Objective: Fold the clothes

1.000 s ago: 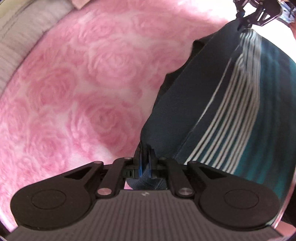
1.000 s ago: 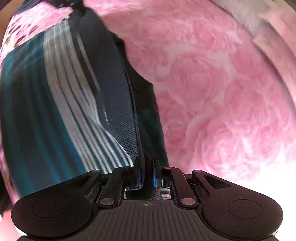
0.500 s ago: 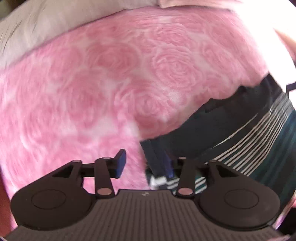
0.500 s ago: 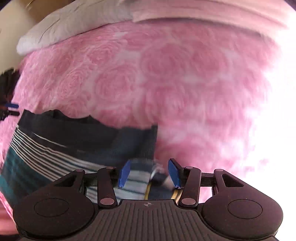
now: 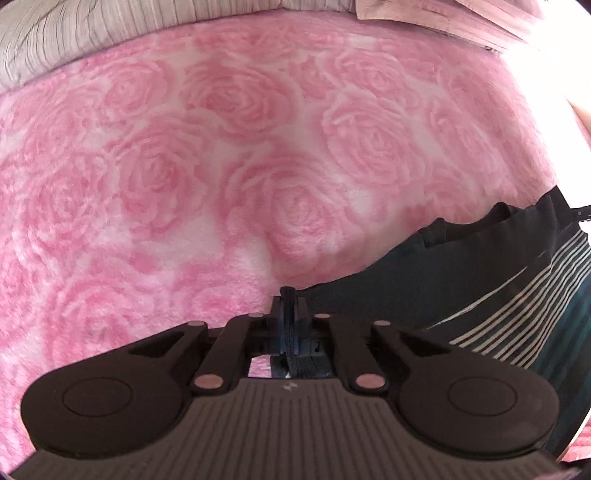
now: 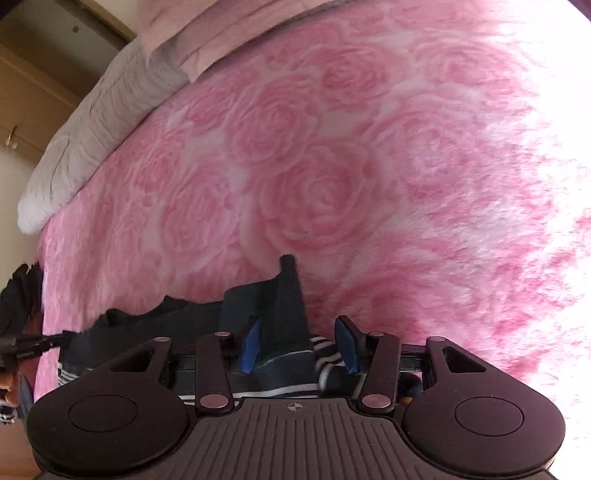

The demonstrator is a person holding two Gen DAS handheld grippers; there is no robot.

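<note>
A dark navy garment (image 5: 461, 280) with white and teal stripes lies on the pink rose blanket (image 5: 258, 147), spreading to the right in the left wrist view. My left gripper (image 5: 290, 325) is shut on a corner of its navy edge. In the right wrist view the garment (image 6: 284, 314) has a navy corner standing up between the fingers. My right gripper (image 6: 299, 347) is open, its blue pads (image 6: 250, 345) apart on either side of the cloth. The rest of the garment is hidden below both grippers.
A grey striped pillow (image 5: 110, 29) and a folded pink cover (image 5: 443, 18) lie at the blanket's far edge. In the right wrist view a wooden wardrobe (image 6: 37, 92) stands beyond the grey pillow (image 6: 103, 122), and a hand (image 6: 7, 387) shows at the far left.
One second ago both grippers held the garment up. Both then opened with it laid on the blanket. Now the left has shut on the navy corner again; the right stays open.
</note>
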